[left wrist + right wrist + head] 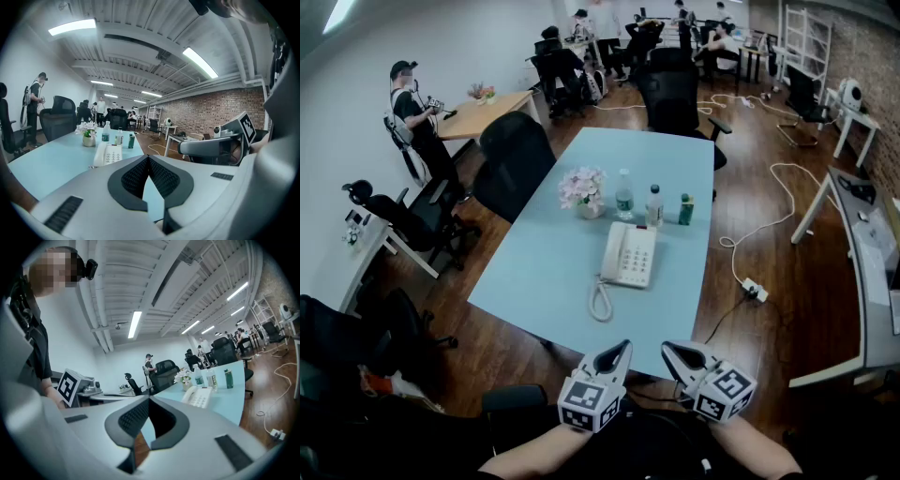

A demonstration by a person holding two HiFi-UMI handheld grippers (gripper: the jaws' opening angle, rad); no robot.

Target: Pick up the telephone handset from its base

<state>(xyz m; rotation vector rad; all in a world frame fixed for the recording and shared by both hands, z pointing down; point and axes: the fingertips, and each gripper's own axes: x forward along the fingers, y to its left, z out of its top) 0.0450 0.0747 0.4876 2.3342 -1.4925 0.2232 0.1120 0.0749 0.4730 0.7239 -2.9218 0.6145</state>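
Note:
A white telephone (630, 255) lies on the light blue table (534, 281), its handset (611, 251) resting on the left side of the base. A coiled cord (599, 302) trails toward the near edge. My left gripper (624, 347) and right gripper (667, 348) hover side by side at the table's near edge, short of the phone, both shut and empty. In the left gripper view the jaws meet (148, 158), with the telephone (108, 153) ahead to the left. From the right gripper (148, 400) the telephone (199, 397) lies ahead to the right.
Behind the phone stand a flower vase (584, 193), two water bottles (623, 198) and a green can (685, 210). Black office chairs (515, 159) flank the table. A power strip (753, 289) and cables lie on the floor at right. People stand farther back.

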